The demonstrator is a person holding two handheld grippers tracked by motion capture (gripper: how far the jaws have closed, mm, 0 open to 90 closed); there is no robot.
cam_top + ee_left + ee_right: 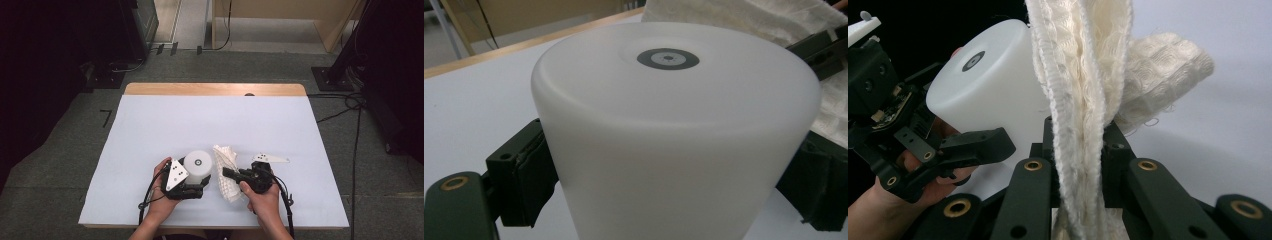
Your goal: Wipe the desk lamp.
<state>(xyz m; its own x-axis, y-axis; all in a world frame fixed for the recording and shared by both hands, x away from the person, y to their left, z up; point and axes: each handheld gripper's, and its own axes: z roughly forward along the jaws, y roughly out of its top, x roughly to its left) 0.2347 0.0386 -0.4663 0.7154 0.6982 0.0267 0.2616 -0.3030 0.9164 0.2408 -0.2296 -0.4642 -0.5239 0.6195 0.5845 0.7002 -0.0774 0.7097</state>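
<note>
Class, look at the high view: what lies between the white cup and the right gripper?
The white cloth, pinched in the right gripper, sits right beside the white cup.

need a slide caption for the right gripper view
Right gripper shut on a cream cloth, beside the white cup clamped upside down in the left gripper.

Even, soft light on the pale surface (165, 125) (dark room behind); the white cylinder (674, 130) close before the left tool (192, 191) looks slightly blurred.

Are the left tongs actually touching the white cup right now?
Touching. In the left gripper view the left tongs have both black pads pressed against the sides of the white cup, with no gap.
</note>
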